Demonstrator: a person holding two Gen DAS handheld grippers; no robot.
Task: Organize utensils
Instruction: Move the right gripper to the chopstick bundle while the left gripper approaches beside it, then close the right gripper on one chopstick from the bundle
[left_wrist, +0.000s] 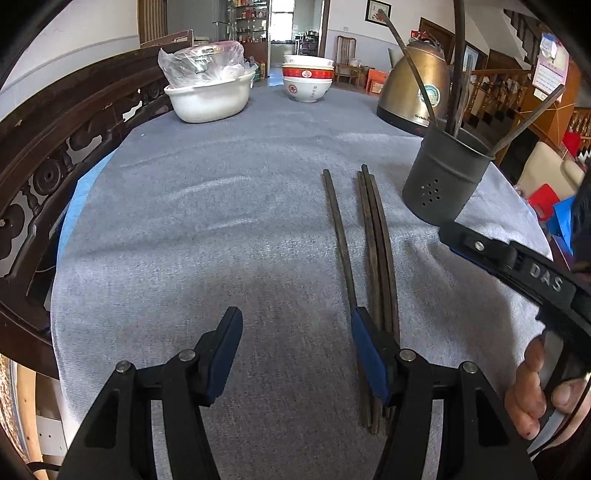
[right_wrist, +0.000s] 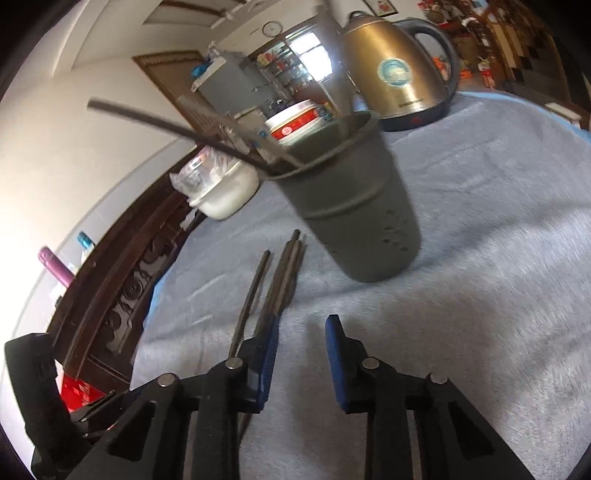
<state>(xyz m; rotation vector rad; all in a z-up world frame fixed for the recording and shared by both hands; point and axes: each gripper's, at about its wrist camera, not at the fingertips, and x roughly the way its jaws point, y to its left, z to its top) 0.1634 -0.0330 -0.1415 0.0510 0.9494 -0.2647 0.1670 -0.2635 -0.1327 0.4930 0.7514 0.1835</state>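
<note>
**Chopsticks on the cloth, holder beside them**

The chopsticks (left_wrist: 373, 251) are seen from the left wrist view lying lengthwise on the grey tablecloth (left_wrist: 207, 229): one stick a little apart on the left, the rest bunched together. The left gripper (left_wrist: 295, 350) is held with its jaws well apart and nothing between them; its right pad lies over the near part of the bunch. A grey perforated holder (left_wrist: 439, 184) stands upright just beside the far ends, with several sticks already in it. Behind it a brass-coloured kettle (left_wrist: 413, 85) is seen, with stacked bowls (left_wrist: 308, 79) and a white basin (left_wrist: 210, 99) further back.

In the right wrist view the same chopsticks (right_wrist: 284, 269) are seen left of the right gripper (right_wrist: 301, 354), whose jaws are partly closed with only cloth visible between them (its left pad seems to cover the sticks' near ends, though contact cannot be judged). The holder (right_wrist: 354, 206) stands ahead, somewhat blurred.
</note>
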